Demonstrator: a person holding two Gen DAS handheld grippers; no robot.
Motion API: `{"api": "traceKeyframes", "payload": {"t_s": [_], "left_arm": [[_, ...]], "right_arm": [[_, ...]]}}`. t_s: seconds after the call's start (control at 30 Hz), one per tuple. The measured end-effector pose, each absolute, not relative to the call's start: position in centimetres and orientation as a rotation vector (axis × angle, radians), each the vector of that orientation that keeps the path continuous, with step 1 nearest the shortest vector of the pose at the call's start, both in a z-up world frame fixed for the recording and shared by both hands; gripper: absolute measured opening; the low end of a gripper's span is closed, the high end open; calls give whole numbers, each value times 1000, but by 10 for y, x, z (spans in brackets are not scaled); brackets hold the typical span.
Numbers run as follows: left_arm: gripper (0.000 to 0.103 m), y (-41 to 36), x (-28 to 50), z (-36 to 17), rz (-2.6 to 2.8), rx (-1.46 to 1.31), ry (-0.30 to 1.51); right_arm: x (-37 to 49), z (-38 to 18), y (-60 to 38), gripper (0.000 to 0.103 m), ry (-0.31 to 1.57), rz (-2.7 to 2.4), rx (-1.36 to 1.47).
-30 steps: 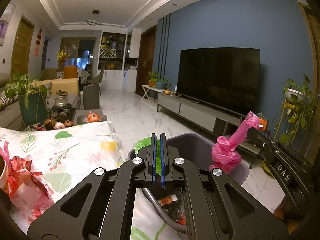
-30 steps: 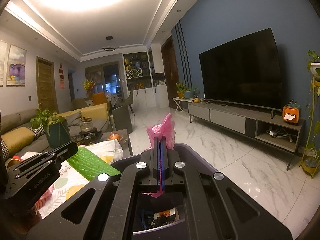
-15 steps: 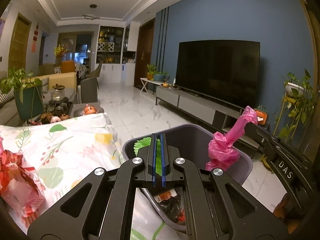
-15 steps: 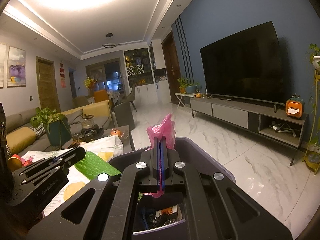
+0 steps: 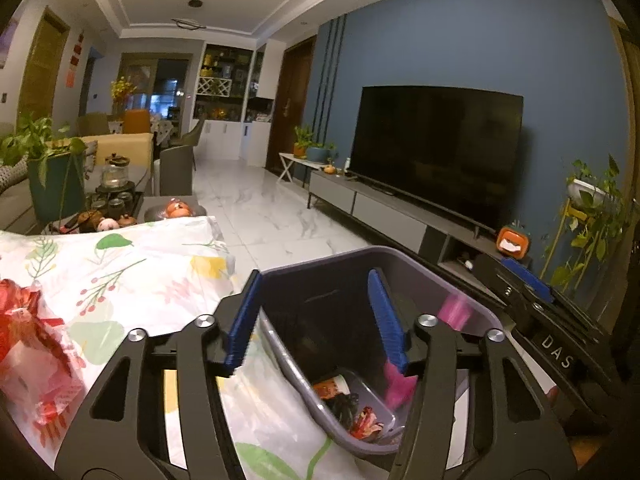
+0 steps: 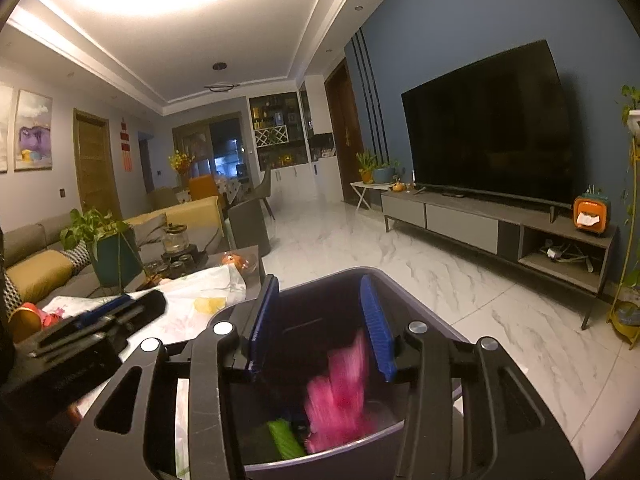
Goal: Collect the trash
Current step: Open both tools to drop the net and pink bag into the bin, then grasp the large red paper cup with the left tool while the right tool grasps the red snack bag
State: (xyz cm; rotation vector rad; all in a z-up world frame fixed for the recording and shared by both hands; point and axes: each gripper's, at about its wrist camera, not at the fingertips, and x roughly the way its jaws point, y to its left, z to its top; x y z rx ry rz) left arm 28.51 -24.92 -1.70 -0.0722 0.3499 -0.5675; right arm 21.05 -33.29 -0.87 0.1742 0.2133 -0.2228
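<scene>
Below right gripper (image 6: 318,326): pink bag (image 6: 340,400).

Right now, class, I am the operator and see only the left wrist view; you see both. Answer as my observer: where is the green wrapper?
Observer: The right wrist view shows the green wrapper lying inside the bin, low against its near wall.
Operator: Is the right gripper holding the pink bag?
Observer: No. The right gripper has its fingers wide apart with nothing between them. The pink bag is a blur below them, inside the bin and beside the green wrapper.
</scene>
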Motion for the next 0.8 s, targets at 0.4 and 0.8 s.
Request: {"api": "traceKeyframes", "payload": {"t_s": [0.4,0.8], "left_arm": [[96,-195,252,-17,-394,-99,290],[96,-144,217,-24,-267,-96,314]], "right_arm": [[187,-9,-315,75,210,-230,167],[157,-9,-283,87,210,-205,151]]}}
